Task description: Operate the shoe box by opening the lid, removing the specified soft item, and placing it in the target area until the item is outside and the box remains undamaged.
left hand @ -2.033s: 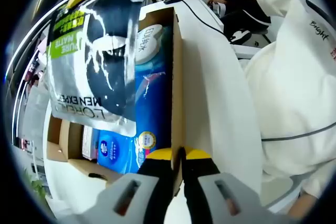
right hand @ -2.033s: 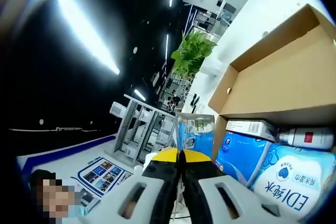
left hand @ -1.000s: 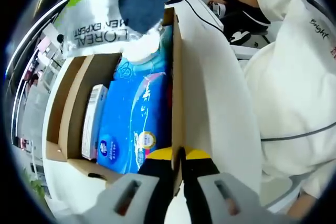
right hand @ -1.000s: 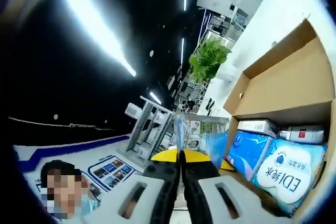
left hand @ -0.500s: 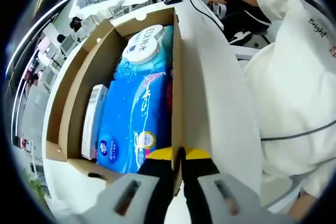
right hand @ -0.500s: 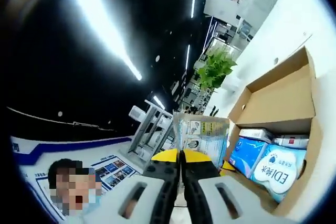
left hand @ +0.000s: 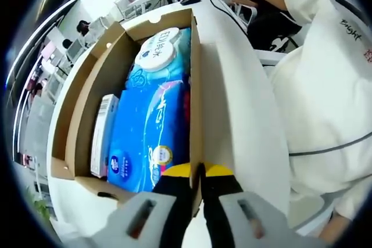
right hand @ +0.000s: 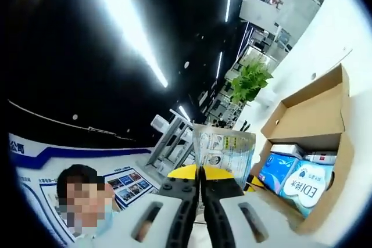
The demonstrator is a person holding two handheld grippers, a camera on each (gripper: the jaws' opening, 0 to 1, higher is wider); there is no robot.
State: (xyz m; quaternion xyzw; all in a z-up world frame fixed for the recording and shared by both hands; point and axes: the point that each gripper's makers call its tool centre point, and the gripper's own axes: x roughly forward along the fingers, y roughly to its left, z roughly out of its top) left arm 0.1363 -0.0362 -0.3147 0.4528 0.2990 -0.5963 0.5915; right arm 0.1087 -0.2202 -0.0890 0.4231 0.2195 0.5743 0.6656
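Observation:
An open cardboard shoe box point(left hand: 87, 97) lies on a white table point(left hand: 238, 120). Inside it are a blue tissue pack point(left hand: 148, 137), a wet-wipe pack with a round white lid point(left hand: 160, 50) and a small white carton point(left hand: 102, 135). My left gripper point(left hand: 197, 169) is shut on the box's right wall at its near end. My right gripper point(right hand: 199, 172) is shut on a flat, soft face-mask sachet point(right hand: 225, 150) and holds it in the air well above the box point(right hand: 308, 117). The wet-wipe pack point(right hand: 307, 185) shows below it.
A person in a white top point(left hand: 325, 103) stands close to the table's right side. Cables and desk items lie beyond the box's far end. A green plant point(right hand: 250, 82), shelving and ceiling lights show in the right gripper view, with another person at lower left.
The sachet has risen out of the box and left the left gripper view. The right gripper has climbed away, so the box looks smaller. The left gripper has kept its hold.

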